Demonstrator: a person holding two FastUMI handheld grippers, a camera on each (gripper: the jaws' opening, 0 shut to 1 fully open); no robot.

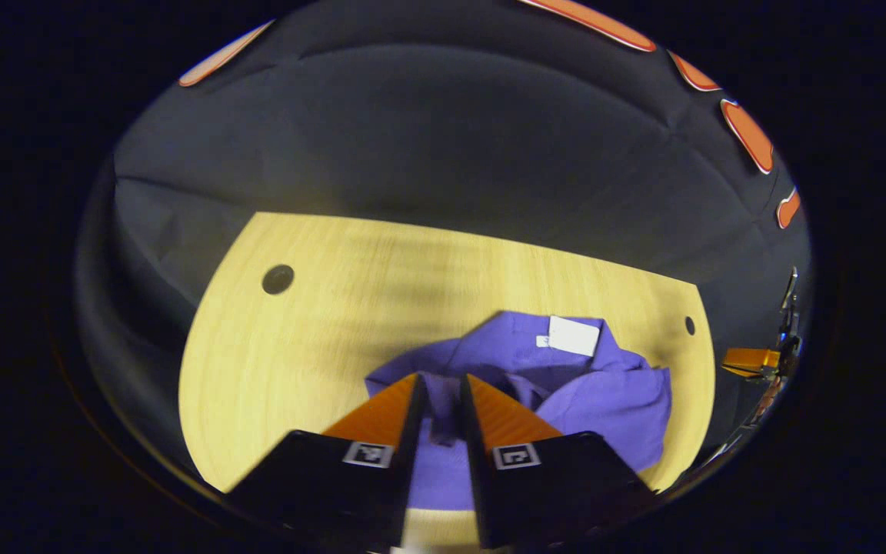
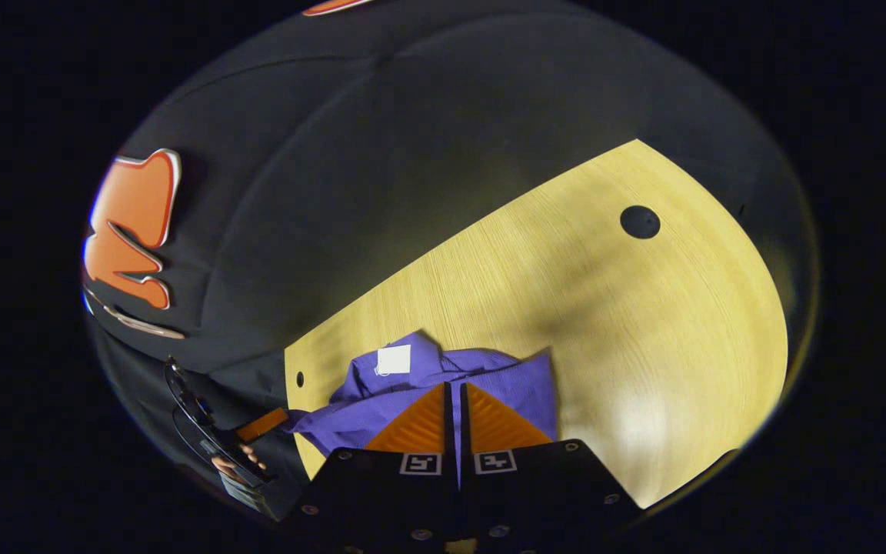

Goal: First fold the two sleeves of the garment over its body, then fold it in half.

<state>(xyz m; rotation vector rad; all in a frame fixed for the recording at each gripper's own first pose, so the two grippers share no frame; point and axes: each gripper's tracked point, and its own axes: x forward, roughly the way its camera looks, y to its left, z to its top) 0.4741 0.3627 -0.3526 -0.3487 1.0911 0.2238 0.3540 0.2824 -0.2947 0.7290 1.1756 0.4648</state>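
Observation:
A purple garment (image 1: 604,400) lies bunched on the wooden table (image 1: 320,346), with a white label (image 1: 574,335) on its far part. In the left gripper view, my left gripper (image 1: 443,388) is shut on a bunched fold of the garment, which fills the gap between the orange fingers (image 1: 385,415). In the right gripper view, the garment (image 2: 412,385) and its label (image 2: 394,359) lie just ahead. My right gripper (image 2: 454,396) is shut on a thin edge of the purple cloth. The other gripper (image 2: 258,425) and a hand (image 2: 235,464) show at lower left.
The table has round cable holes (image 1: 278,278) (image 2: 640,221) and smaller holes (image 1: 689,325) (image 2: 300,378) near its edges. Black cloth walls stand close behind the table. Bare wood (image 2: 643,346) spreads to the right of the garment in the right gripper view. The other gripper's orange finger (image 1: 751,362) shows far right.

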